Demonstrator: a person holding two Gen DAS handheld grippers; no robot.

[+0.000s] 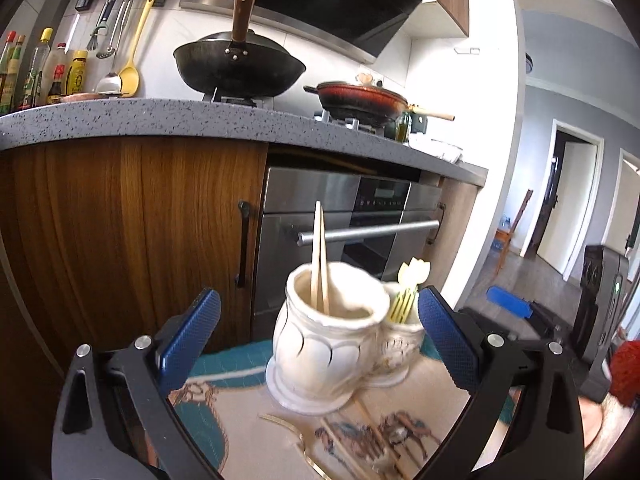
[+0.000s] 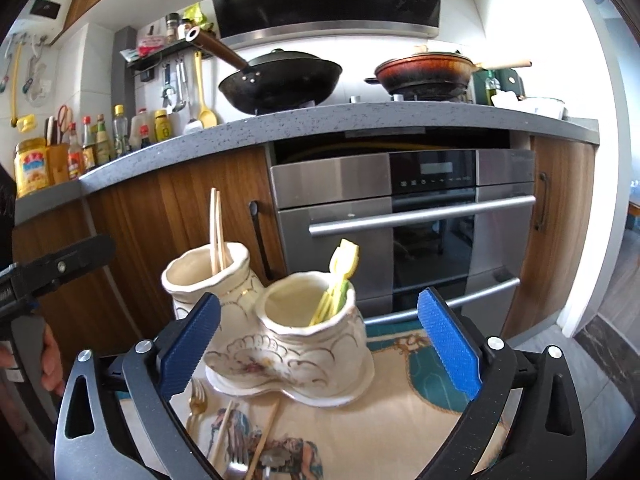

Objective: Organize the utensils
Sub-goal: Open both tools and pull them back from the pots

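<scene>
A white ceramic twin-pot holder (image 1: 328,344) (image 2: 292,344) stands on a patterned cloth. Two wooden chopsticks (image 1: 320,256) (image 2: 217,232) stand upright in its left pot. Yellow-green utensils (image 1: 408,292) (image 2: 340,280) lean in its right pot. My left gripper (image 1: 320,320) is open, its blue pads wide on either side of the holder and clear of it. My right gripper (image 2: 318,332) is open too, with nothing pressed between its pads. On the cloth in front lie loose chopsticks (image 2: 264,432) (image 1: 360,440) and gold forks (image 2: 197,400).
Wooden cabinets (image 1: 132,232) and a steel oven (image 2: 404,216) stand close behind the cloth. The grey counter (image 2: 360,120) carries a black wok (image 2: 280,80), a red pan (image 2: 428,72) and bottles. In the right wrist view, a hand (image 2: 50,364) holds the other gripper's handle at the left edge.
</scene>
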